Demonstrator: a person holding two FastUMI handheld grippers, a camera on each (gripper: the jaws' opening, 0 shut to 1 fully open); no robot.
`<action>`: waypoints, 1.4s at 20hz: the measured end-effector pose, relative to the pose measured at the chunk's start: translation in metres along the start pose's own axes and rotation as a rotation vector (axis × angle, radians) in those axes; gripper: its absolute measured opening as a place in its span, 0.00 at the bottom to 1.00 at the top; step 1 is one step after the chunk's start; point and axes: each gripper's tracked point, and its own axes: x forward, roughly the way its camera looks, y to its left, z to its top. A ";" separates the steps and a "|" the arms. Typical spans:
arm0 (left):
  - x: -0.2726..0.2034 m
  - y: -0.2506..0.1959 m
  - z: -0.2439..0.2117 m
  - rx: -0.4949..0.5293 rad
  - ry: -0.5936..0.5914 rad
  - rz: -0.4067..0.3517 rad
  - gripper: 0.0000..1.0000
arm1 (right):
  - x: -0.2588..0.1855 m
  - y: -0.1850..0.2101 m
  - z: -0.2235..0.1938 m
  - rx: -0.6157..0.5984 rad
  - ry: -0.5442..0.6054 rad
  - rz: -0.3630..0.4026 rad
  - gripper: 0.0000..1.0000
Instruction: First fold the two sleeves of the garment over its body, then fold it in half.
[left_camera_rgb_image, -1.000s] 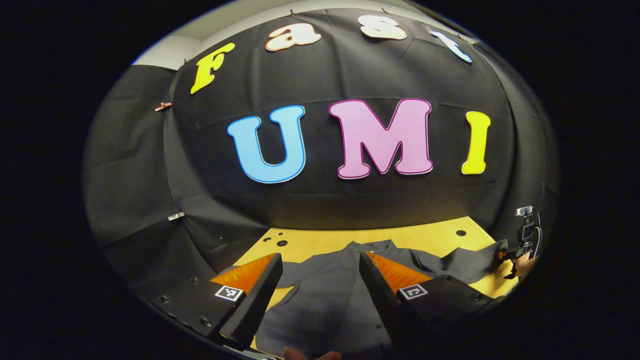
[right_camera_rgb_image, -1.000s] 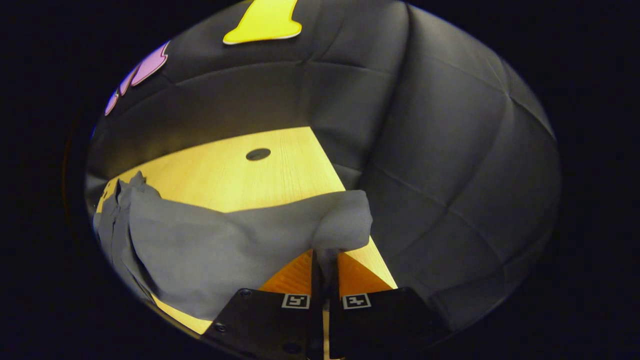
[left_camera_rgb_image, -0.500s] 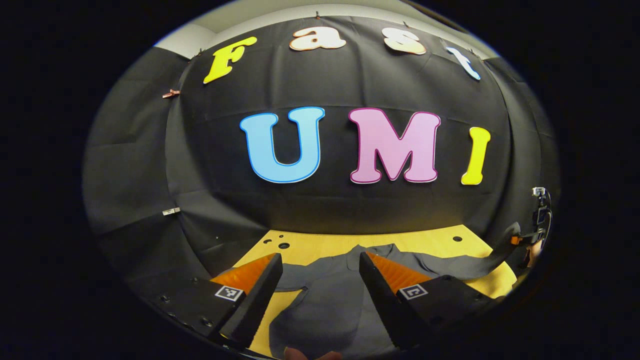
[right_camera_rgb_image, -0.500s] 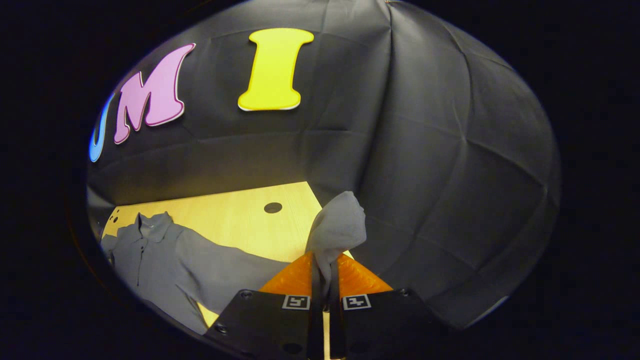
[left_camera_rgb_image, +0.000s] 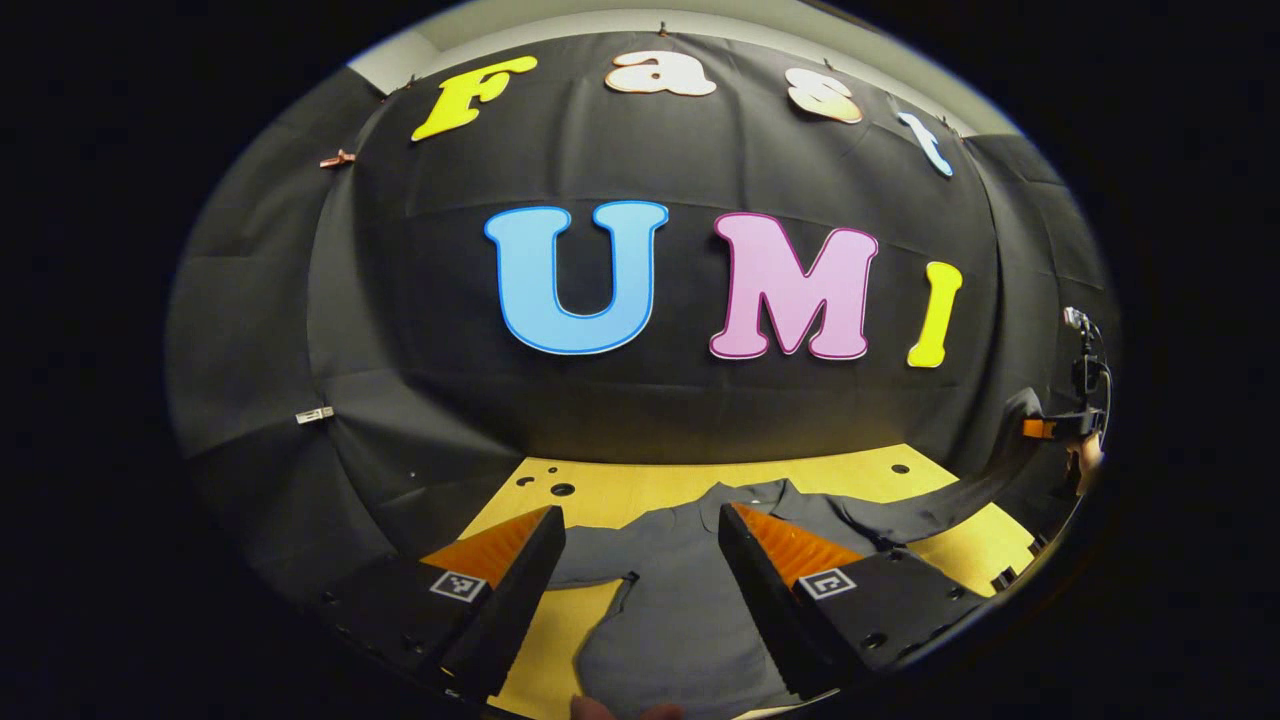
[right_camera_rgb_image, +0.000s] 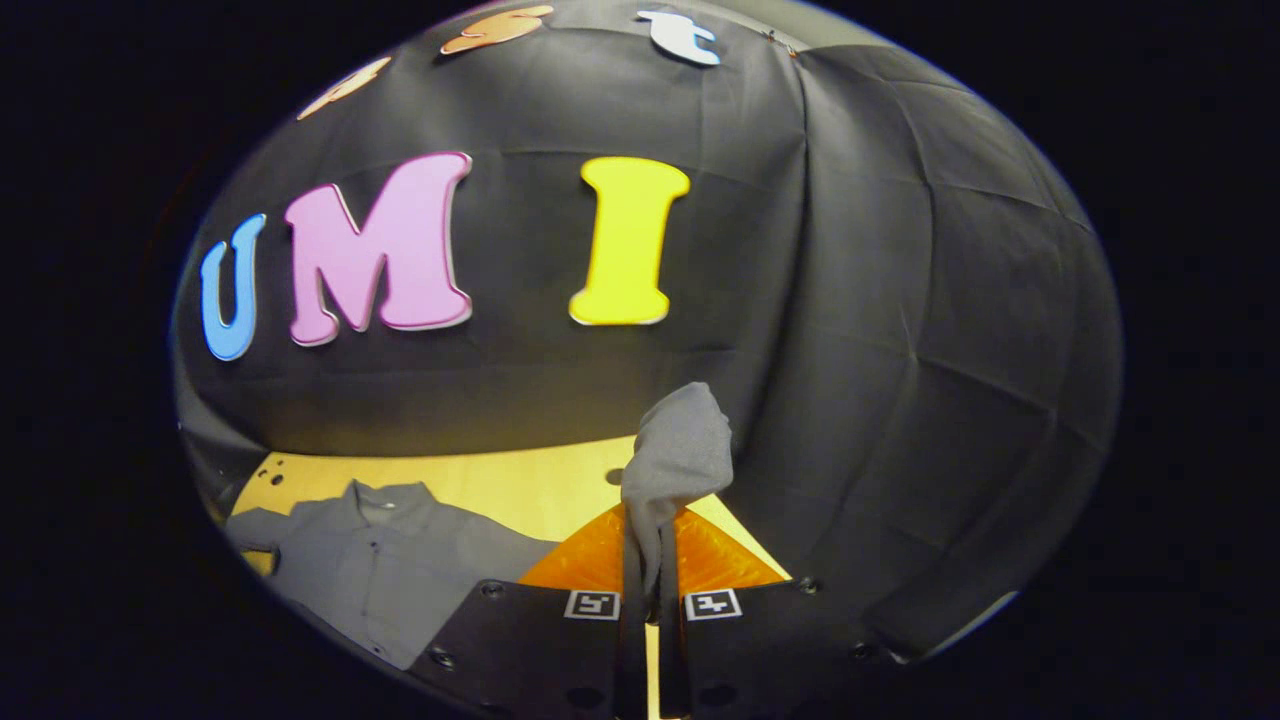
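- Where my right tongs (right_camera_rgb_image: 650, 560) meet at the bottom of the right gripper view, they are clenched on the cuff end of the garment's sleeve (right_camera_rgb_image: 680, 455), and the grey cloth bunches up above the two fingers.
- In the left gripper view I see those same tongs far off at the right edge, with a bit of the hand (left_camera_rgb_image: 1088, 455) that holds them, and the sleeve runs taut from them down to the shirt.
- My left tongs (left_camera_rgb_image: 640, 560) are spread wide and grasp nothing; they hang above the garment (left_camera_rgb_image: 680, 600), whose body lies flat on the worktop (left_camera_rgb_image: 640, 485) between the two fingers.
- The garment is a grey collared shirt, collar toward the back wall; its other sleeve lies out flat toward the left, passing behind my left finger (left_camera_rgb_image: 510, 580).
- Around it I see round holes in the yellow worktop near the back edge, and the black cloth wall (left_camera_rgb_image: 400, 350) close behind and to both sides. Nothing lies between the tongs and the shirt.
- Against the frames a second ago, my right tongs have risen: the sleeve then sagged low across the worktop, and it now stands lifted and stretched. The left tongs are as wide apart as before, and the shirt's body has not shifted.
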 end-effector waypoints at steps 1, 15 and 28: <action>0.001 0.010 0.000 -0.002 -0.009 -0.007 0.97 | -0.004 0.020 0.006 0.001 -0.012 0.024 0.09; 0.020 0.161 -0.025 0.037 -0.023 0.071 0.97 | -0.025 0.320 -0.044 -0.133 0.066 0.378 0.09; 0.056 0.275 -0.114 -0.037 0.082 0.173 0.97 | -0.008 0.415 -0.223 -0.231 0.397 0.363 0.09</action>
